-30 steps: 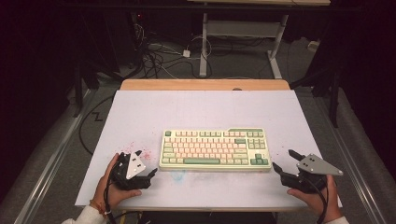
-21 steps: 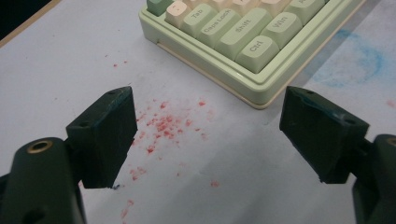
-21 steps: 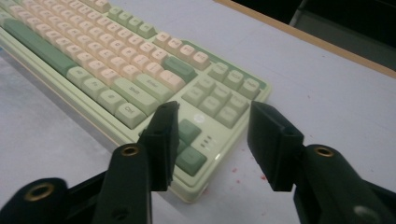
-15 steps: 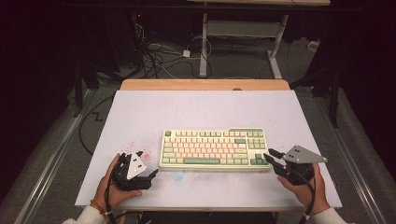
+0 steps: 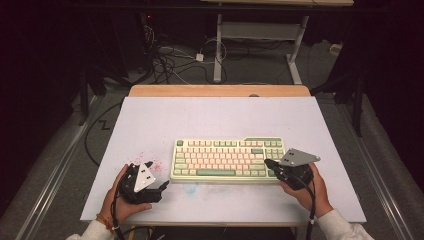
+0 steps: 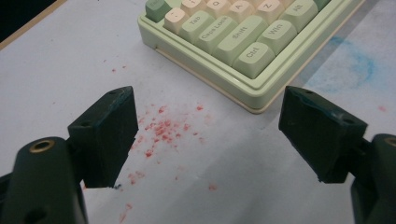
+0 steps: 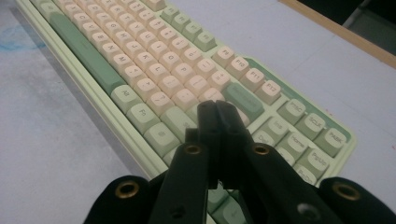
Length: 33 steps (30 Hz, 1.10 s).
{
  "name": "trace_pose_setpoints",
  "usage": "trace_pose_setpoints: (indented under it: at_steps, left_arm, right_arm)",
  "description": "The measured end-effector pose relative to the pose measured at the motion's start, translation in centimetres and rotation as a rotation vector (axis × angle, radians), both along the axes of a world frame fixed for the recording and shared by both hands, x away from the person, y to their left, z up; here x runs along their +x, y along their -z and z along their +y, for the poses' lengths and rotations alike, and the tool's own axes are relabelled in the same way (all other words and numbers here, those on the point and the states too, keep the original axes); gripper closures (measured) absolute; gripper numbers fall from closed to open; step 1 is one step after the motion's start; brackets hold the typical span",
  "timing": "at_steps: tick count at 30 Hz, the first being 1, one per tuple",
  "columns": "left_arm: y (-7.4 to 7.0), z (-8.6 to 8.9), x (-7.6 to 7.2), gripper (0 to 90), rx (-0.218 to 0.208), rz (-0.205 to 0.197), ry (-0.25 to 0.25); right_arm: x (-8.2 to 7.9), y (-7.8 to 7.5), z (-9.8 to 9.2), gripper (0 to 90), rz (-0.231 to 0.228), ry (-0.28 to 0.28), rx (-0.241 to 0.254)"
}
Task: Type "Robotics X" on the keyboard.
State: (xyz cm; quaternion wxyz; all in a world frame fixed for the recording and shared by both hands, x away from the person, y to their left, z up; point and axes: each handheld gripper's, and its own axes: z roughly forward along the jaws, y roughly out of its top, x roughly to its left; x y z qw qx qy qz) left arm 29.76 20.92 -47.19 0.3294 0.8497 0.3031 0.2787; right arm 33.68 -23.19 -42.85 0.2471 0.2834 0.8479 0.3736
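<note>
The right gripper [image 5: 272, 164] points up and leftward from the right hand [image 5: 305, 187]; its jaws have just been closing and now meet with nothing between them. The left gripper [image 5: 161, 186], gripped by the left hand [image 5: 117, 200], lies low with jaws spread wide apart.

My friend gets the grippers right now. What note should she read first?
Right gripper: jaws have just closed, shut on nothing, tips over the right end of the keyboard above the keys near the arrow cluster.
Left gripper: open, empty, off the keyboard's left corner, over red specks on the table.
Keyboard: flat, mid-table, near the person's edge.
Done: right tips brought over the keys; no key visibly pressed.
Left: probably pressing a key with the closed tips.
</note>
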Motion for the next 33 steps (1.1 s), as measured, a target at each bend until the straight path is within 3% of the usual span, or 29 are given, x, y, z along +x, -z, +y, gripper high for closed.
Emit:
trace_pose_setpoints:
  at_steps: [15, 29, 33]
  left_arm:
    - [0.0, 0.1, 0.0, 18.3, 0.001, 0.007, 0.006]
    - [0.0, 0.1, -0.1, 18.3, 0.001, 0.009, 0.007]
    - [-0.2, 0.1, -0.1, 20.8, -0.017, 0.017, 0.019]
  right_arm:
    - [1.9, 1.8, 1.9, 90.0, 0.052, -0.016, -0.046]
    - [2.1, 2.4, 2.6, 90.0, 0.065, -0.025, -0.063]
    - [2.2, 2.6, 2.5, 90.0, 0.069, -0.02, -0.064]
